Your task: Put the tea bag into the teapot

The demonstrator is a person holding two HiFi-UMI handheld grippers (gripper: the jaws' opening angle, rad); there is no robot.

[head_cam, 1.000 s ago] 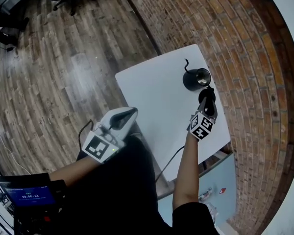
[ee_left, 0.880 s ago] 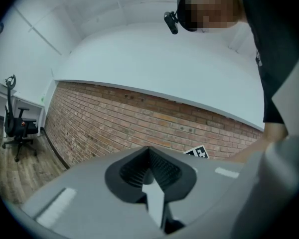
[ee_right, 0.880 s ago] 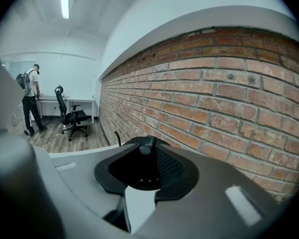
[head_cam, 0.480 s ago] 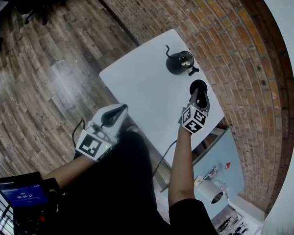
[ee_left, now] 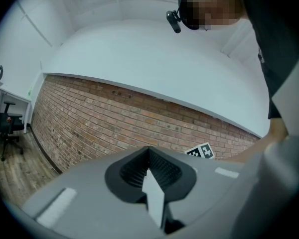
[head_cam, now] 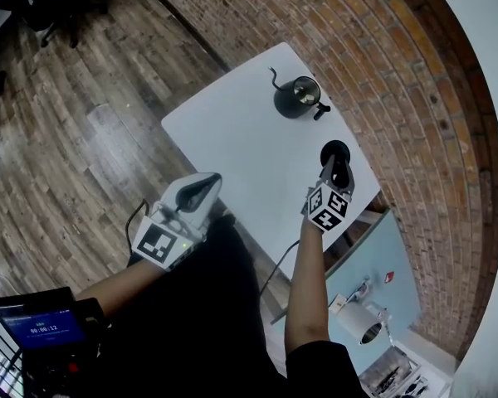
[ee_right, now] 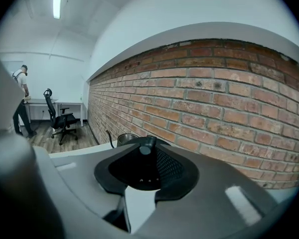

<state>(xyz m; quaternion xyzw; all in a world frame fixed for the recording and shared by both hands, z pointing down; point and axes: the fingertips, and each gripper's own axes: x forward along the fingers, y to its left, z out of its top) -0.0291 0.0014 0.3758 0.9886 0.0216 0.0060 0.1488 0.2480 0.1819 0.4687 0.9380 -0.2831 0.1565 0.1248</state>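
One teapot [head_cam: 296,98], one lid [head_cam: 335,149] and one table [head_cam: 241,139] are counted. Two grippers are seen: the left gripper [head_cam: 210,182] and the right gripper [head_cam: 337,164].

Head view: teapot [head_cam: 296,98] interior too small to read. Right gripper [head_cam: 337,164] tips lost against the black lid [head_cam: 335,150] they clamp.
Right gripper view: teapot mostly behind lid and jaw housing, only rim and spout show.
Left gripper view: right gripper's marker cube [ee_left: 201,151] half hidden behind left gripper [ee_left: 149,152] body. Person [ee_left: 281,54] cut off by right edge.
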